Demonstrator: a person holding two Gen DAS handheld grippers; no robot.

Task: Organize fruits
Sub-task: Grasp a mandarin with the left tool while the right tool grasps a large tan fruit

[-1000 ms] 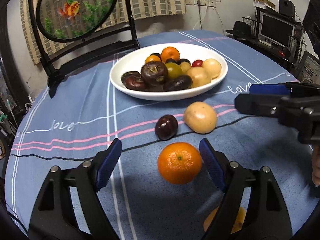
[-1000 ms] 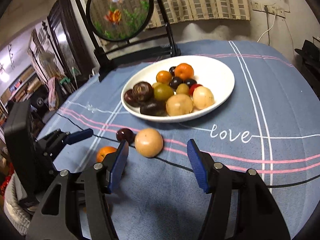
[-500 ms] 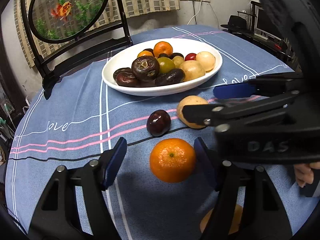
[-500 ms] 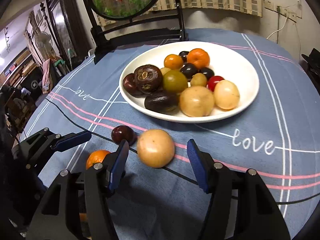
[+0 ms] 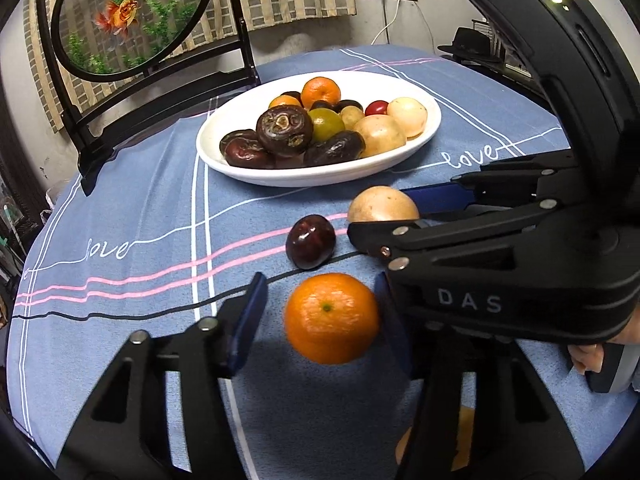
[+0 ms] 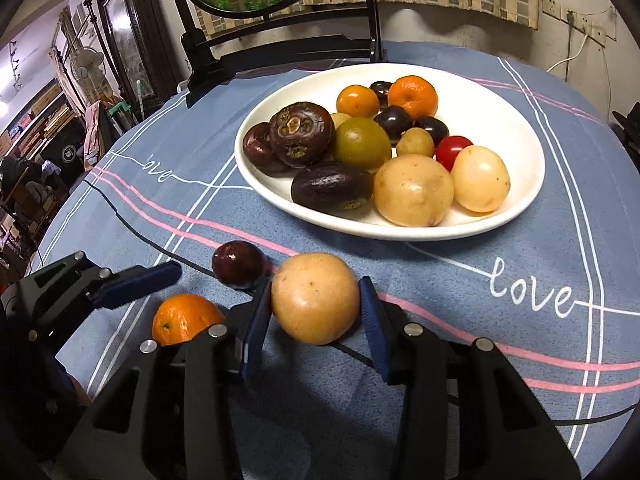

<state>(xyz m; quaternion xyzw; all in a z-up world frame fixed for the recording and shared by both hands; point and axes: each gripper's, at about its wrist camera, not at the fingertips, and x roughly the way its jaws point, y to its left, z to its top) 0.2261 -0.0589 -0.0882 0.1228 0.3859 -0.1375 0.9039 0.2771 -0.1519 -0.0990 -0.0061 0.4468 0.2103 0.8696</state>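
Tan and round, the yellow fruit [image 6: 315, 298] lies just short of the white plate [image 6: 520, 184], and our right gripper [image 6: 314, 320] brackets it, jaws nearly touching, not yet pinching. Our left gripper [image 5: 320, 320] stands open around the orange [image 5: 331, 318], farther from the plate. Next we judge both must close, then lift toward it. Contact at the pads is hard to make out.

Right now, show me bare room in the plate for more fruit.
The plate's far right side behind the orange and red fruit is bare white. Its left and near half is crowded with dark and tan fruit.
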